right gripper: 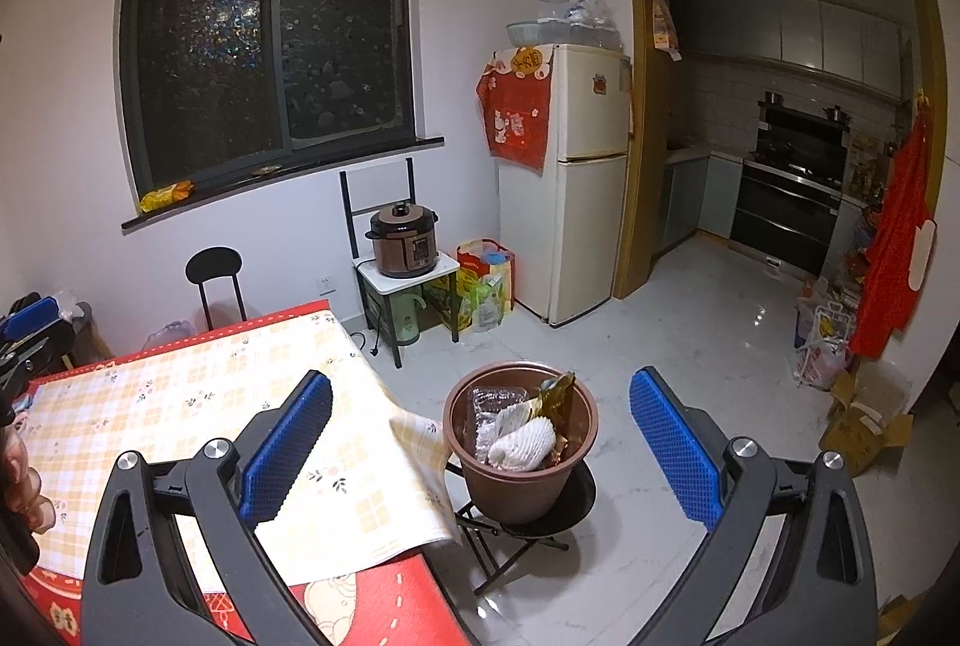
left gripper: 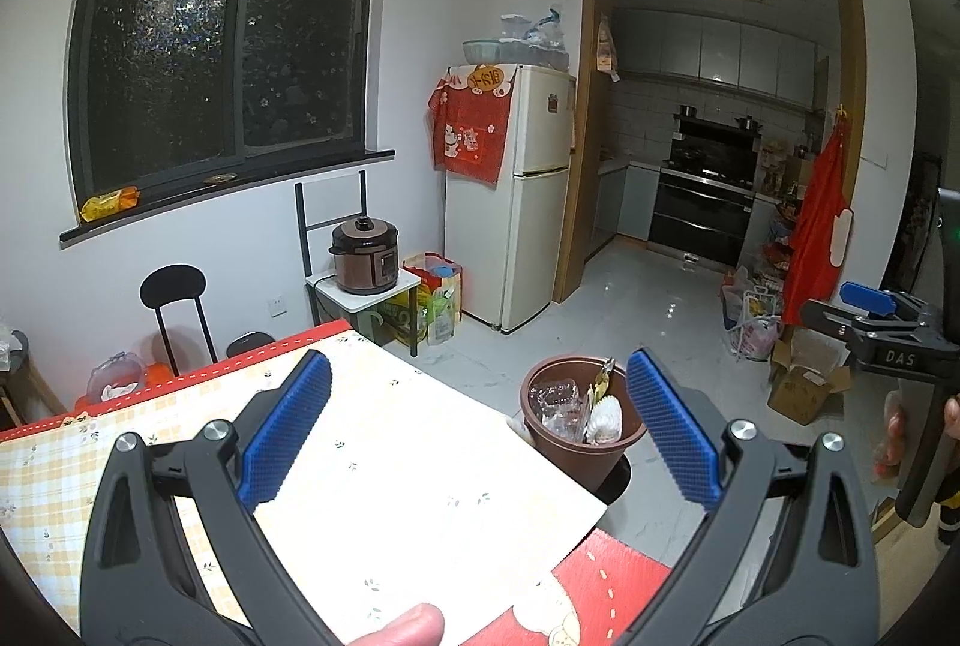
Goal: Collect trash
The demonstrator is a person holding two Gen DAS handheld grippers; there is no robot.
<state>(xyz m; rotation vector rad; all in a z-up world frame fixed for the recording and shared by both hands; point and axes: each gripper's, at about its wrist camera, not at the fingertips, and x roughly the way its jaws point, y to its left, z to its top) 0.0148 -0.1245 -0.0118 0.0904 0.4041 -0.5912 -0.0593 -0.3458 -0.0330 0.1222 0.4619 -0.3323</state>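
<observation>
A brown bin [left gripper: 579, 457] [right gripper: 521, 478] stands on a black stool [right gripper: 564, 511] just past the table's right corner. It holds a clear plastic box [left gripper: 558, 403] [right gripper: 495, 403], white paper cups [left gripper: 606, 418] [right gripper: 522, 442] and a greenish wrapper [right gripper: 555, 394]. My left gripper [left gripper: 480, 430] is open and empty above the table corner, left of the bin. My right gripper [right gripper: 480, 442] is open and empty, with the bin between its fingers in view. The right gripper also shows in the left wrist view [left gripper: 882, 328].
The table [right gripper: 150, 406] has a yellow checked cloth over a red one. A black chair [left gripper: 174, 310], a rice cooker [right gripper: 403, 238] on a small stand, a fridge [right gripper: 570, 178], cardboard boxes [right gripper: 864, 418] and bags [left gripper: 750, 322] line the floor edges. The kitchen doorway [left gripper: 708, 106] lies beyond.
</observation>
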